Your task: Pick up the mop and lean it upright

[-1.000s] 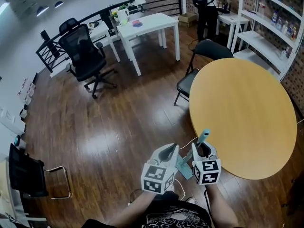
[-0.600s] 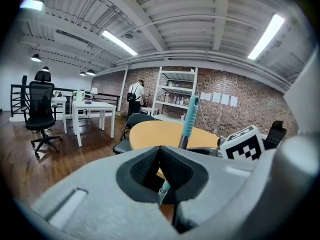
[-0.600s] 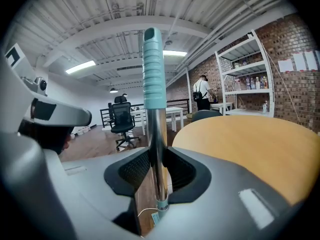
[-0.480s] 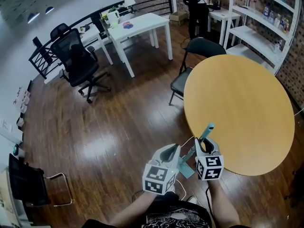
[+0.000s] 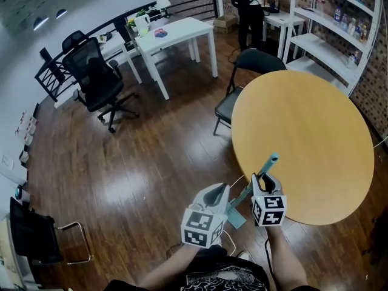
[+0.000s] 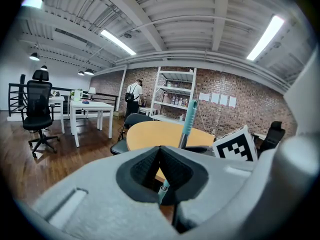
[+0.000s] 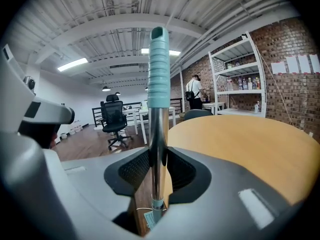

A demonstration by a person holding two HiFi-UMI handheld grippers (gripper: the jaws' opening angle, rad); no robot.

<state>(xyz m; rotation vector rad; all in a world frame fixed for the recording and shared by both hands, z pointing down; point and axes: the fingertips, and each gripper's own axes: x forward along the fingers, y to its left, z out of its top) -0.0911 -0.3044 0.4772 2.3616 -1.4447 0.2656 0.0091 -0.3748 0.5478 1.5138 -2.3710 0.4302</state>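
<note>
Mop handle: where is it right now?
Head view, lower right: the mop handle is clamped in the right gripper, at the near edge of the round table, just right of the left gripper.

Mop [image 5: 270,163]: more of the shaft shows above the jaws; its teal grip end is higher and reaches further in over the round table's [image 5: 315,126] near left edge.
Right gripper [image 5: 263,182]: a little further right and closer to that edge than a second ago.

Teal-handled mop [image 7: 159,69], tan table [image 5: 303,144], seemingly walnut floor [image 5: 139,156]
</note>
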